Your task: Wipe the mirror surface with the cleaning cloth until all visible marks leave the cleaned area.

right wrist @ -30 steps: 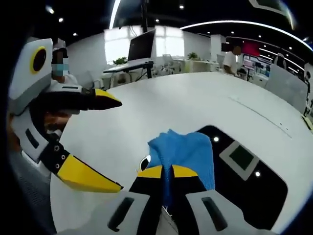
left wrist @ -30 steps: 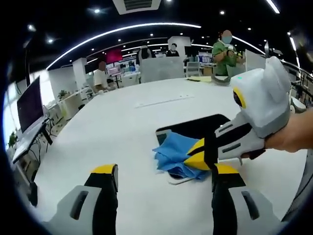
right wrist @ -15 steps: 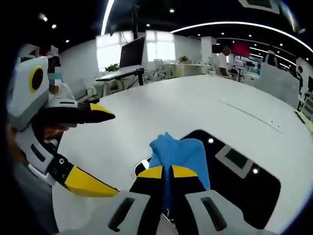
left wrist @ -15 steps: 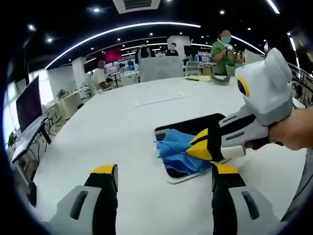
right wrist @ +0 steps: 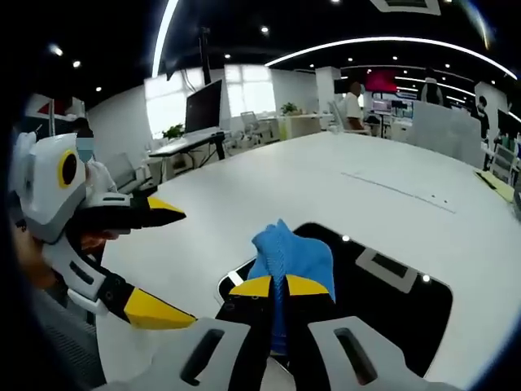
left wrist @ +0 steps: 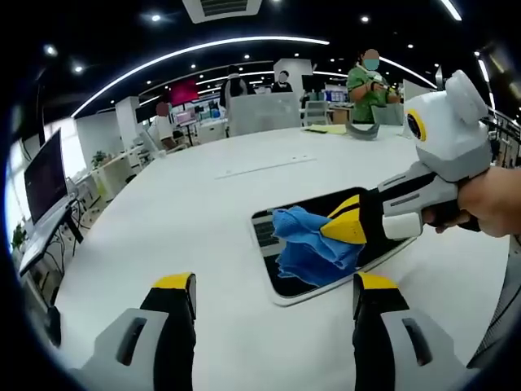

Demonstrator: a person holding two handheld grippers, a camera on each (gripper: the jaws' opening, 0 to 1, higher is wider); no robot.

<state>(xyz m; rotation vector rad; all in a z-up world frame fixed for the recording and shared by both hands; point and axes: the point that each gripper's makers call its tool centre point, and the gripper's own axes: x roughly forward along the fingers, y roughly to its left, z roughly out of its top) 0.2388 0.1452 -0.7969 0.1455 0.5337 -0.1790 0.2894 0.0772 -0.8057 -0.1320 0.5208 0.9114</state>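
Lying flat at centre right of the left gripper view: dark mirror (left wrist: 342, 224) on the white surface (left wrist: 203, 220), blue cleaning cloth (left wrist: 305, 244) bunched on its near half. Reaching in from the right edge, the right hand-held gripper (left wrist: 346, 230), clenched on that cloth, a hand (left wrist: 488, 199) gripping behind. Spreading wide at the bottom, the left hand-held gripper (left wrist: 269, 285), released. Appearing at left of the right gripper view, that same gripper (right wrist: 167, 261) from the side, hovering above the surface beside the mirror's near corner. No readable writing anywhere.

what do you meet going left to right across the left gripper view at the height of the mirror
bare white table → mirror → blue cloth → right hand-held gripper → the person's hand
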